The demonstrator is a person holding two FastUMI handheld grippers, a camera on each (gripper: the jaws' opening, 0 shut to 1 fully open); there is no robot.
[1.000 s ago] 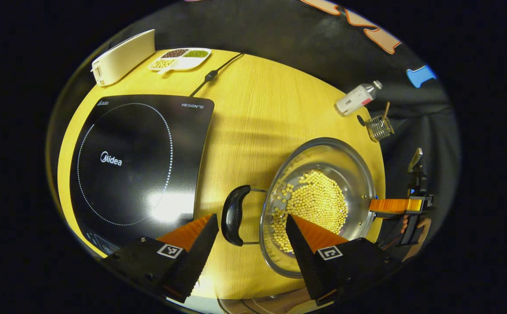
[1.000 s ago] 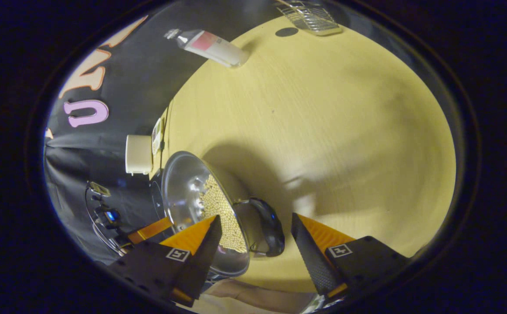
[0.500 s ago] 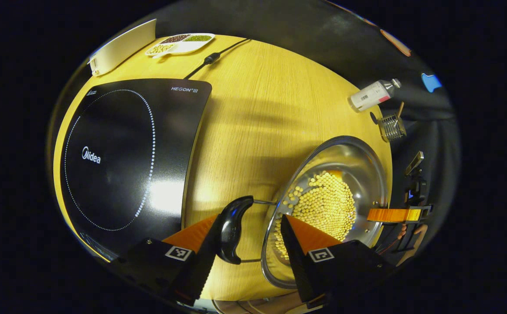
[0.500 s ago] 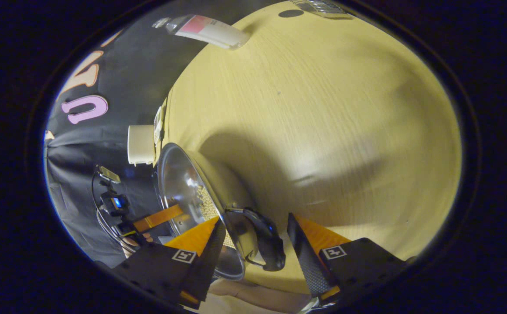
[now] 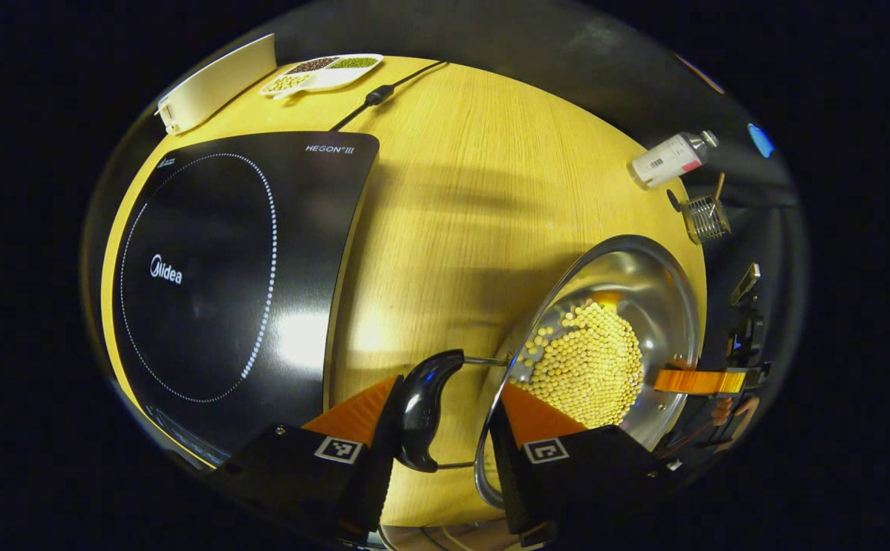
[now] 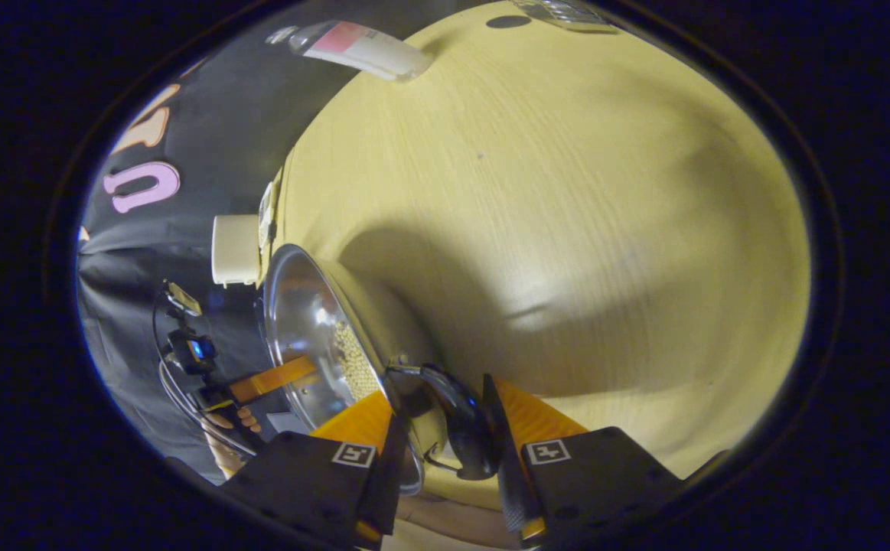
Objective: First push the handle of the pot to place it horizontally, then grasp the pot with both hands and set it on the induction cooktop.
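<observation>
Your left gripper point(image 5: 441, 451) has its fingers narrowed around the pot's near black handle point(image 5: 423, 409): one finger sits against the handle's outer side, the other at the pot rim. Can't tell if both actually press on it.

The steel pot point(image 5: 628, 283) sits on the yellow table point(image 5: 460, 214), tilted in the left gripper view, with a heap of yellow beans point(image 5: 586, 363) inside. The handle's wire bracket runs from the grip to the pot wall.

Your right gripper point(image 6: 445, 451) straddles the pot's other black handle point(image 6: 460, 417) in the right gripper view. Gap is small, handle is between the fingers, the finger away from the pot looks to touch it; contact on the pot side unclear. From the left gripper view that same gripper shows past the far rim of the pot, one finger reaching to the rim, a hand point(image 5: 728, 413) on its grip.

The induction cooktop point(image 5: 215, 275) lies flat on the table, well apart from the pot, on the handle side, bare table between them. Its cord point(image 5: 383, 92) runs off the far edge.

Beyond the cooktop: a white box point(image 5: 215, 80) and a divided dish of grains point(image 5: 322, 70). Beyond the pot, at the table edge: a wire basket point(image 5: 705, 216) and a bottle lying on its side point(image 5: 670, 157).
</observation>
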